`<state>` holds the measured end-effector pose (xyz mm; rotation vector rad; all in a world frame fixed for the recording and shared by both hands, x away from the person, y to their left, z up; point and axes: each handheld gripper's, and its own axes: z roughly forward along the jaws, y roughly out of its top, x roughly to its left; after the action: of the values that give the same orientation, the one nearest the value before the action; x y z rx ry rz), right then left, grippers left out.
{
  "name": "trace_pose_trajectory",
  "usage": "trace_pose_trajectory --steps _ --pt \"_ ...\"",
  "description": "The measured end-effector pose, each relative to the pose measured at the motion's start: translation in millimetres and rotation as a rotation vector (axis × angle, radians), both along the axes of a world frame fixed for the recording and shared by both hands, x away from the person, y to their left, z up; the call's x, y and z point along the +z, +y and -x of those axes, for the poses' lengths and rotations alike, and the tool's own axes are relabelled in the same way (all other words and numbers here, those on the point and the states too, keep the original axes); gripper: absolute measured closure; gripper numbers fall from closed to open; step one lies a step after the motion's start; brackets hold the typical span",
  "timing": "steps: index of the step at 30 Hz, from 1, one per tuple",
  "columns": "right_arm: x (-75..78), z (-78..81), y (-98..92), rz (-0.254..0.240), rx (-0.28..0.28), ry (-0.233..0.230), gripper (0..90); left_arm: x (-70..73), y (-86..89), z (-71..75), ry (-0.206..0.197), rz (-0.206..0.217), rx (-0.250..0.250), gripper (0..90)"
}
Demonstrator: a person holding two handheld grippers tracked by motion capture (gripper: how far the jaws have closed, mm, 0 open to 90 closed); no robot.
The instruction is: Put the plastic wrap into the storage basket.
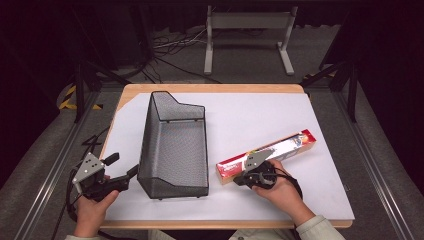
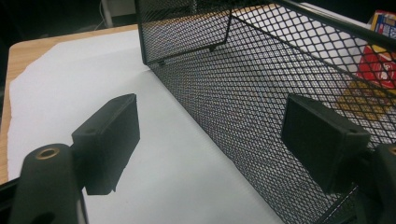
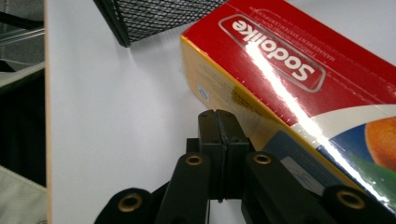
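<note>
A black wire-mesh basket (image 1: 146, 145) stands on the left half of the white sheet. My left gripper (image 1: 123, 165) is open beside its front-left corner. In the left gripper view the open gripper (image 2: 210, 121) faces the basket's left wall (image 2: 243, 93) from outside, with nothing between the pads. A long red and yellow box (image 1: 280, 149) lies flat to the basket's right. My right gripper (image 1: 244, 180) is at the box's near left end. Seen from its own camera, that gripper (image 3: 218, 114) is shut with its pads together on nothing, right against the yellow side of the box (image 3: 289, 70).
A white sheet (image 1: 250, 120) covers most of the wooden table (image 1: 210, 88). A basket corner (image 3: 149, 14) shows close ahead of the right gripper. Beyond the table's far edge, a grey stand (image 1: 247, 30) and cables lie on the floor.
</note>
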<state>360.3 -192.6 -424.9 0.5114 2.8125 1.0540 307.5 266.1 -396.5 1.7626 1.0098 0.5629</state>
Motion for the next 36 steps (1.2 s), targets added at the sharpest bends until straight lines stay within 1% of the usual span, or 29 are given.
trace_pose_trajectory --steps 2,4,5,6,9,10,12,17,21,26,28,29,30,33,34,36 --pt "-1.7 -1.2 0.7 0.009 -0.019 -0.004 90.0 -0.4 0.5 -0.2 -0.002 0.009 0.000 20.3" --pt "-2.5 -1.7 1.4 0.012 -0.022 -0.003 90.0 -0.4 0.3 -0.3 -0.001 0.005 0.000 20.3" --pt "-1.9 -1.9 2.3 0.030 -0.029 -0.011 90.0 -0.3 0.2 -0.3 0.001 0.002 -0.002 20.3" --pt "-1.9 -1.9 2.3 0.030 -0.029 -0.011 90.0 -0.3 0.0 -0.3 0.001 0.001 -0.002 20.3" --pt "0.2 -5.7 1.8 0.034 -0.070 -0.016 90.0 -0.1 -0.5 -0.2 0.000 -0.002 -0.001 20.3" --pt "0.6 -7.8 1.9 0.031 -0.087 -0.004 90.0 -0.1 -0.7 -0.2 0.000 -0.002 -0.002 20.3" --pt "0.9 -13.6 2.9 0.030 -0.110 0.002 90.0 -0.1 -0.8 -0.2 -0.001 -0.002 -0.002 20.3" --pt "2.3 -27.5 5.2 0.054 -0.148 -0.014 90.0 -0.3 -0.4 -0.4 0.000 -0.002 -0.001 20.3" --pt "1.6 -40.6 5.3 0.066 -0.189 -0.024 90.0 -0.5 0.3 -0.3 -0.001 0.003 -0.001 20.3" --pt "-1.3 -56.8 3.5 0.072 -0.257 -0.033 90.0 -0.5 0.4 -0.3 0.000 0.002 0.000 20.3" --pt "-1.7 -60.2 1.0 0.081 -0.276 -0.046 90.0 -0.6 0.5 -0.3 0.000 0.002 -0.001 20.3" --pt "-2.2 -61.8 -1.3 0.080 -0.283 -0.045 90.0 -0.7 0.5 -0.4 0.000 0.002 -0.001 20.3" --pt "-2.9 -62.9 -3.3 0.068 -0.292 -0.033 90.0 -0.7 0.7 -0.5 0.000 0.000 -0.002 20.3" --pt "-2.9 -63.0 -7.2 0.064 -0.296 -0.018 90.0 -1.1 0.6 -0.6 0.002 0.004 -0.002 20.3" --pt "-1.5 -62.7 -8.7 0.063 -0.286 -0.007 90.0 -1.0 0.7 -0.6 0.003 0.003 -0.001 20.3" --pt "3.3 -61.5 -10.7 0.040 -0.262 0.007 90.0 -1.1 0.8 -0.8 0.003 0.006 0.000 20.3"
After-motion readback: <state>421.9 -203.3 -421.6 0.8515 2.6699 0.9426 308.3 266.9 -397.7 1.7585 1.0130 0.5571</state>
